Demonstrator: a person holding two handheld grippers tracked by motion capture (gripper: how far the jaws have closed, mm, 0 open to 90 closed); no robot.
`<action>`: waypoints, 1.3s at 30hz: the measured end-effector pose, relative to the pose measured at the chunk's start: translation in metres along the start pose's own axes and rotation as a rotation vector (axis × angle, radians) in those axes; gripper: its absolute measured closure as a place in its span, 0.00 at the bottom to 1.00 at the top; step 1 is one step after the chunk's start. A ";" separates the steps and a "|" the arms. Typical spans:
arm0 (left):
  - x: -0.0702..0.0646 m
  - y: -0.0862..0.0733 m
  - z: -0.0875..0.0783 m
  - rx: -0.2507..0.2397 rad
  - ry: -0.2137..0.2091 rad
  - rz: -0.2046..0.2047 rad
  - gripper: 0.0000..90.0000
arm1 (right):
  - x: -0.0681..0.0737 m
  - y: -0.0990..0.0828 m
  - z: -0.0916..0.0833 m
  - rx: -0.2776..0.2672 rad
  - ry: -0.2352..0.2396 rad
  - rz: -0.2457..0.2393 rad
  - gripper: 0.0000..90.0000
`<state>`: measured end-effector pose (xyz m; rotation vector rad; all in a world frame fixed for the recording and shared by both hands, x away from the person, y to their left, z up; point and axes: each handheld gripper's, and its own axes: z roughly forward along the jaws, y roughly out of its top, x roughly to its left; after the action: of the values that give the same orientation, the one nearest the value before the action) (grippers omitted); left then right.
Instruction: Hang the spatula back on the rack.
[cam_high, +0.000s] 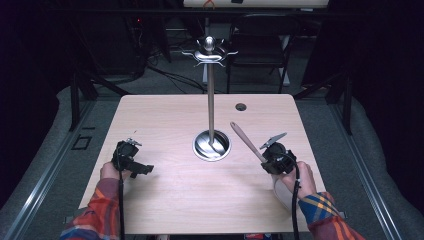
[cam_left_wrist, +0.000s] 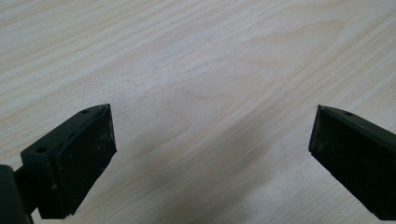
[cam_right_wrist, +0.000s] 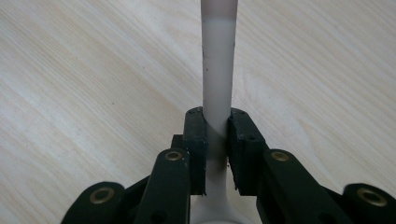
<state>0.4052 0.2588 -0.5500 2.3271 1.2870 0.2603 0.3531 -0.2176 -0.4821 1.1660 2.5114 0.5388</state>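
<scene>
The right claw (cam_right_wrist: 217, 140) pinches a spatula (cam_high: 246, 141) by its handle, lifted off the bench (cam_high: 165, 200) right of the rack (cam_high: 211, 100). Likely step: carrying it to hang (hooks sit high). The left claw (cam_left_wrist: 212, 154) rests spread, holding nothing

A pale pink-handled utensil (cam_high: 246, 141) slants above the table, its slim handle clamped low down.

No lettering, label, brand, number or sign can be read anywhere here.
</scene>
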 end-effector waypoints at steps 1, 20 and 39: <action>0.000 0.000 0.000 -0.001 0.000 -0.002 0.00 | 0.000 0.001 -0.001 -0.005 0.001 -0.003 0.88; -0.002 0.001 -0.001 -0.010 0.009 0.001 0.00 | 0.016 0.023 -0.005 -0.112 -0.007 -0.031 0.87; -0.005 0.006 0.004 0.006 -0.003 0.019 0.00 | 0.018 0.039 -0.012 -0.220 -0.044 0.001 0.87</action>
<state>0.4084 0.2506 -0.5502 2.3447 1.2664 0.2596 0.3618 -0.1828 -0.4557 1.0840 2.3446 0.7600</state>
